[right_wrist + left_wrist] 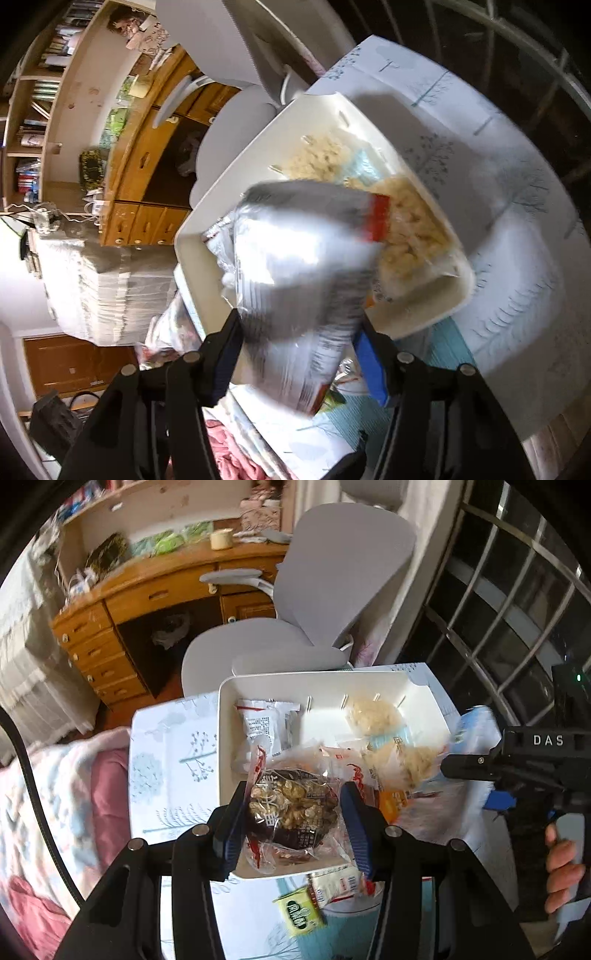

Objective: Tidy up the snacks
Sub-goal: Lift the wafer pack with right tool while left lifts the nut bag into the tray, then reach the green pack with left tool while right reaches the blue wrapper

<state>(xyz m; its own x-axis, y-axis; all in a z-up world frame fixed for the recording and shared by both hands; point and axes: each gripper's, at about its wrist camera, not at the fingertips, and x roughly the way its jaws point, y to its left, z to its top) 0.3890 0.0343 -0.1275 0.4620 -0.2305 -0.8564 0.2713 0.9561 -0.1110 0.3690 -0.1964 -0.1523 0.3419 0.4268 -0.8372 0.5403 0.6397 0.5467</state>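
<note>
Left gripper [293,812]: jaws clamped on a clear nut packet [291,805], held over the white tray's [225,738] near edge.
Right gripper [299,354]: a silver snack bag [303,280] sits between its blue pads (blurred; grip unclear).
Tray: holds pale puffed snacks [373,710] and a white packet [266,723].
Tablecloth [173,760]: green packet [299,912] lies just outside the tray.
</note>
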